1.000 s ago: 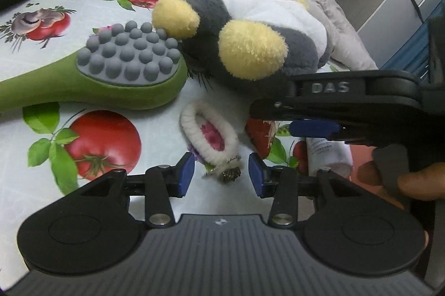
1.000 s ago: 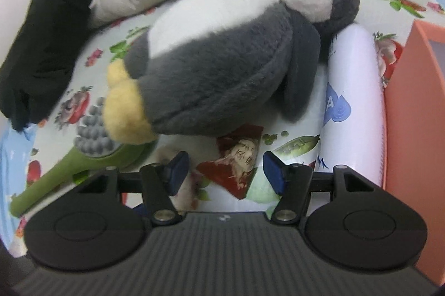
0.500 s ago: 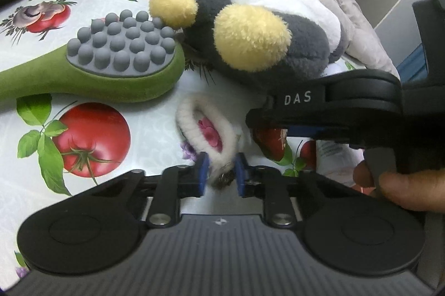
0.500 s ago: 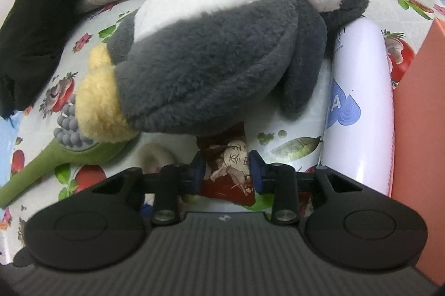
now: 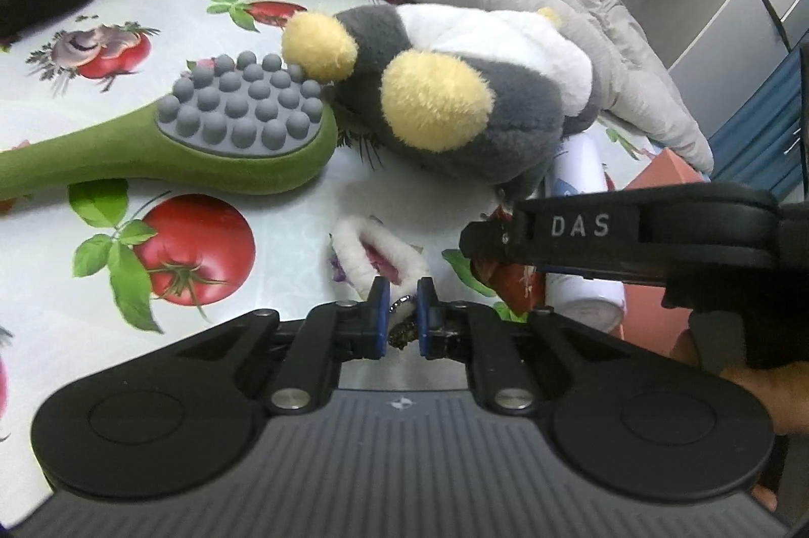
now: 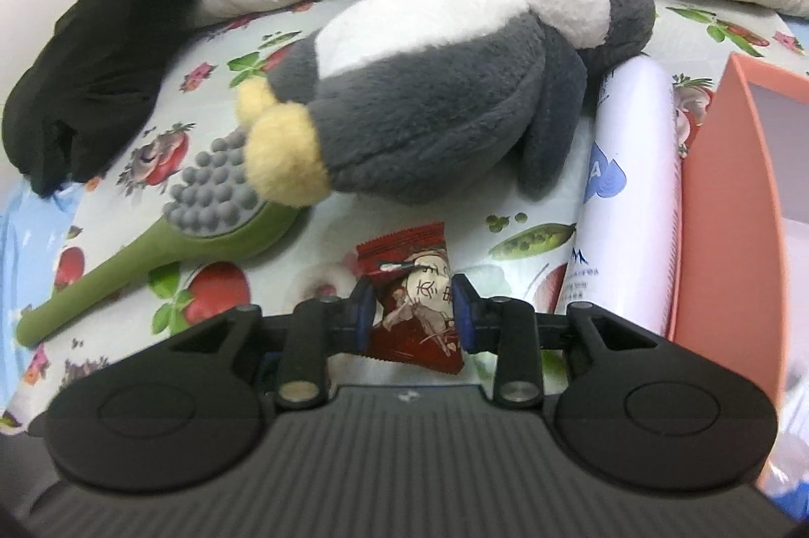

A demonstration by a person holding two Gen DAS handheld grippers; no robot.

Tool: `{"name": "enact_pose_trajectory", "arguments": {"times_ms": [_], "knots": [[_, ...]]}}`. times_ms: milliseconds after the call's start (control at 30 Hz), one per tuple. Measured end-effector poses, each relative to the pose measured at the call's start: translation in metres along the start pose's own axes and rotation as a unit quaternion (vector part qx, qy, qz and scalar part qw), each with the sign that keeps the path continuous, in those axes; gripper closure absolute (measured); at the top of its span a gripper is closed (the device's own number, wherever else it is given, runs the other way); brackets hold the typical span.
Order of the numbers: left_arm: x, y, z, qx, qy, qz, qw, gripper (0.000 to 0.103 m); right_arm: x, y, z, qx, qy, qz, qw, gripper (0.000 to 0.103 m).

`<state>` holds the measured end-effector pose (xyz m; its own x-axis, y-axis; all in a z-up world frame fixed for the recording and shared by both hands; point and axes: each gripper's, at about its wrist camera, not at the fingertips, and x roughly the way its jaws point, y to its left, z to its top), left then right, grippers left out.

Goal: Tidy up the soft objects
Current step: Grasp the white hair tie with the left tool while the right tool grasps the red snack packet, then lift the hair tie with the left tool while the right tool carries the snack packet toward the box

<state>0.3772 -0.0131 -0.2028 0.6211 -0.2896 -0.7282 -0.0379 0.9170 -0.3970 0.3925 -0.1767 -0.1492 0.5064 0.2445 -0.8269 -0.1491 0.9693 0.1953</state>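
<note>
Left gripper point(image 5: 399, 315) closing, pinching fuzzy white ring point(image 5: 371, 252), right gripper point(image 6: 412, 310) clamping red snack packet point(image 6: 419, 300), orange box point(image 6: 728, 204) seemingly empty, plush penguin point(image 6: 435, 83) face only in right view.

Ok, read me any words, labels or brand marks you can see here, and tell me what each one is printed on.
"DAS": white letters on the black arm of the right gripper, seen from the left wrist view.
"A": one letter of a blue logo on the white tube; the rest is hidden, and the small print lower down is too small to read.
Red snack packet: printed characters and a drawn figure, too blurred to read.
</note>
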Motion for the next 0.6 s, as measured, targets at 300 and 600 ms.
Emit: {"name": "enact_pose_trajectory", "arguments": {"times_ms": [300, 600], "knots": [[-0.044, -0.002, -0.013, 0.005, -0.011, 0.002, 0.9999, 0.090, -0.046, 0.007, -0.023, -0.007, -0.015, 0.002, 1.000, 0.067], [-0.099, 0.007, -0.041, 0.005, -0.017, 0.008, 0.9998, 0.090, -0.088, 0.026, -0.065, -0.014, -0.020, 0.008, 1.000, 0.067]]}}
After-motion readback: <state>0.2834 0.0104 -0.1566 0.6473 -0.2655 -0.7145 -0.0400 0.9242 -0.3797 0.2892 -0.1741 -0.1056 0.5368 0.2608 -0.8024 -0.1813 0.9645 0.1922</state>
